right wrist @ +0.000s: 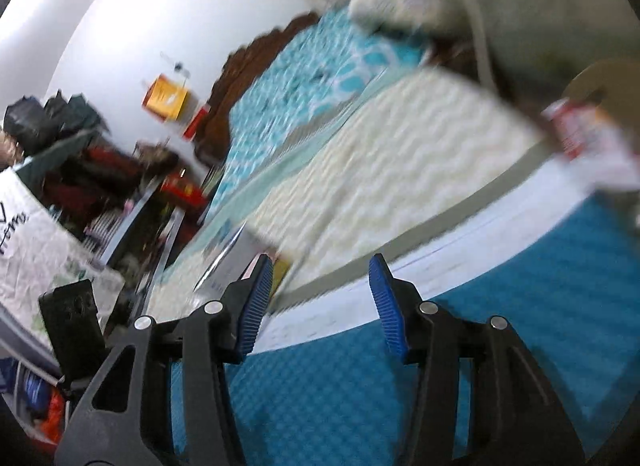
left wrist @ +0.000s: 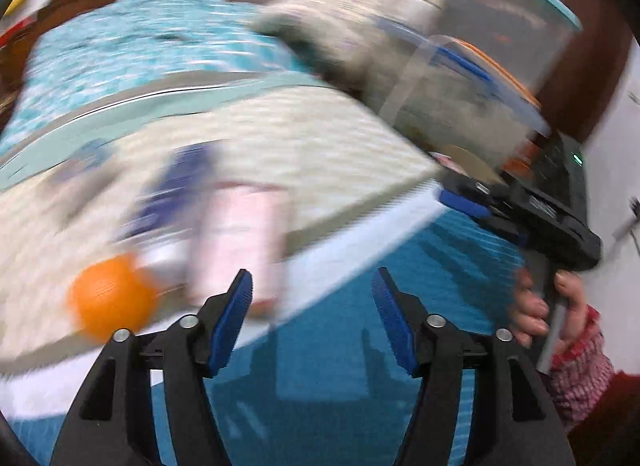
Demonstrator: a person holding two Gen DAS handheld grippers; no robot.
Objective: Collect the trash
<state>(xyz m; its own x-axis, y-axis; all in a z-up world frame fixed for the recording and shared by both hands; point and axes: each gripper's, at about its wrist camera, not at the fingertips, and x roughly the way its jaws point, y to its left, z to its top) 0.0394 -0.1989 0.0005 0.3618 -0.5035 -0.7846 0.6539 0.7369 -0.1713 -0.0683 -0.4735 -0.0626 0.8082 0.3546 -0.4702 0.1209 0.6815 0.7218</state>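
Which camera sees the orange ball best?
The left wrist camera. The orange ball sits blurry but whole on the cream bedcover, just left of the left claw. The right wrist camera doesn't show it.

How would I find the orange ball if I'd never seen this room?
Look at the big bed with the cream wavy blanket. Near its edge, beside a pale pink packet, lies the orange ball. It is the only round, bright orange thing there.
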